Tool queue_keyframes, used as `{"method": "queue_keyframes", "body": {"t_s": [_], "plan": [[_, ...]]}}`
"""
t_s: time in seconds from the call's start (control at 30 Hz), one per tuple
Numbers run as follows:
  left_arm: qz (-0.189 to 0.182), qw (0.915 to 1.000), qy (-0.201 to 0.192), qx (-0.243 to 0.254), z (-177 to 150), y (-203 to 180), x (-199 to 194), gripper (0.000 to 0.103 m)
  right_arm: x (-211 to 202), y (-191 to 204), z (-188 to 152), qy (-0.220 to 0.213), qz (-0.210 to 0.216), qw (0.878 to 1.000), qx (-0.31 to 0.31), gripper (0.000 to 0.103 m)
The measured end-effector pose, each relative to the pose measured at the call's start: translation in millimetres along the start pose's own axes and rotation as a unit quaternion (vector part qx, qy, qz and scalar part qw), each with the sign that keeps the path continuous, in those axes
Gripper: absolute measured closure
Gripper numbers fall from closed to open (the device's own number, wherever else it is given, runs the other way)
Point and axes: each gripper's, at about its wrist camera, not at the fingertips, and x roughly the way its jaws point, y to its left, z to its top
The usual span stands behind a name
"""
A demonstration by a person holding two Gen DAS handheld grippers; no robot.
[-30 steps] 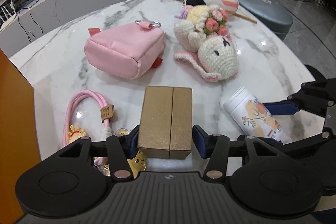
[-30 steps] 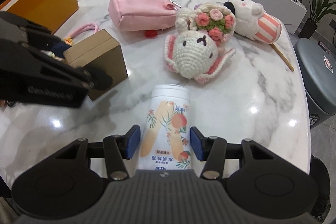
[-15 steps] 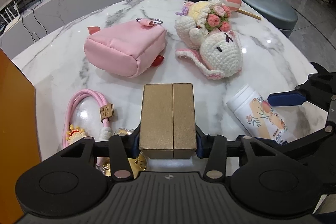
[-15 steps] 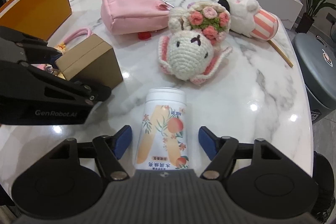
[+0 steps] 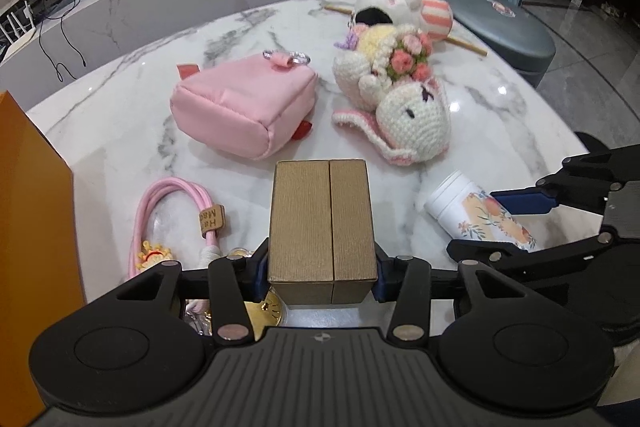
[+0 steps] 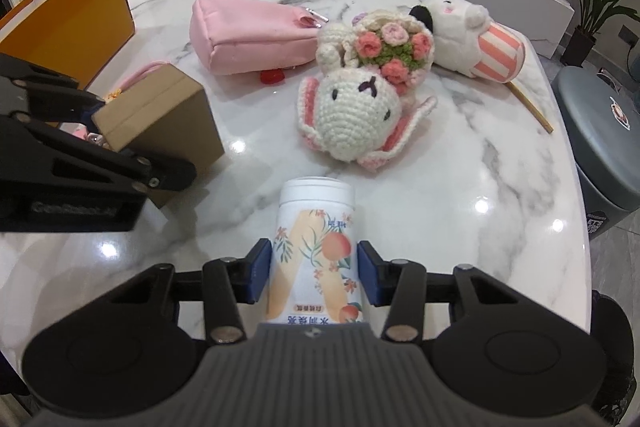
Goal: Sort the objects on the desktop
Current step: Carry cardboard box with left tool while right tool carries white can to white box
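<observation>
A gold cardboard box [image 5: 322, 223] sits between the blue pads of my left gripper [image 5: 320, 267], which is shut on its two sides; the right wrist view shows the same box [image 6: 160, 115] at the left, tipped in the black fingers. A white bottle with a peach print [image 6: 316, 239] lies on the marble table [image 6: 460, 155], cap pointing away. My right gripper [image 6: 316, 271] straddles it, its jaws closing, and both pads touch the bottle's sides. From the left wrist view the bottle [image 5: 476, 215] and right gripper [image 5: 508, 223] are at the right.
Behind are a pink pouch [image 5: 244, 107], a crochet rabbit with flowers [image 5: 412, 115] and a white plush with a striped cup [image 5: 400, 3]. A pink coiled cable [image 5: 168, 211] and a gold disc [image 5: 268, 307] lie near the box. An orange box [image 5: 32, 207] stands left; a grey stool [image 5: 500, 31] is beyond the table.
The left pads closed from a small gap onto the gold box. The right jaws spread wide off the bottle half a second ago and have come back in against its sides.
</observation>
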Motion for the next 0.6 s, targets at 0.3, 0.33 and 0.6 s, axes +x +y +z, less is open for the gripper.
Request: {"method": "queue_keyframes", "body": {"t_s": [0.3, 0.33, 0.6], "plan": [[-0.013, 0.9997, -0.019, -0.009, -0.9, 8.7, -28.6, 0.051, -19.2, 5.2, 13.9, -0.030, 0.001, 1.000, 0.010, 0.055], [-0.014, 0.9996, -0.021, -0.010, -0.9, 10.4, -32.2, 0.051, -21.1, 6.4, 16.1, -0.033, 0.001, 0.999, 0.009, 0.055], [-0.017, 0.9986, -0.045, -0.023, -4.5, 27.3, -62.7, 0.051, -36.1, 13.7, 31.6, -0.050, 0.009, 0.999, 0.019, 0.101]]}}
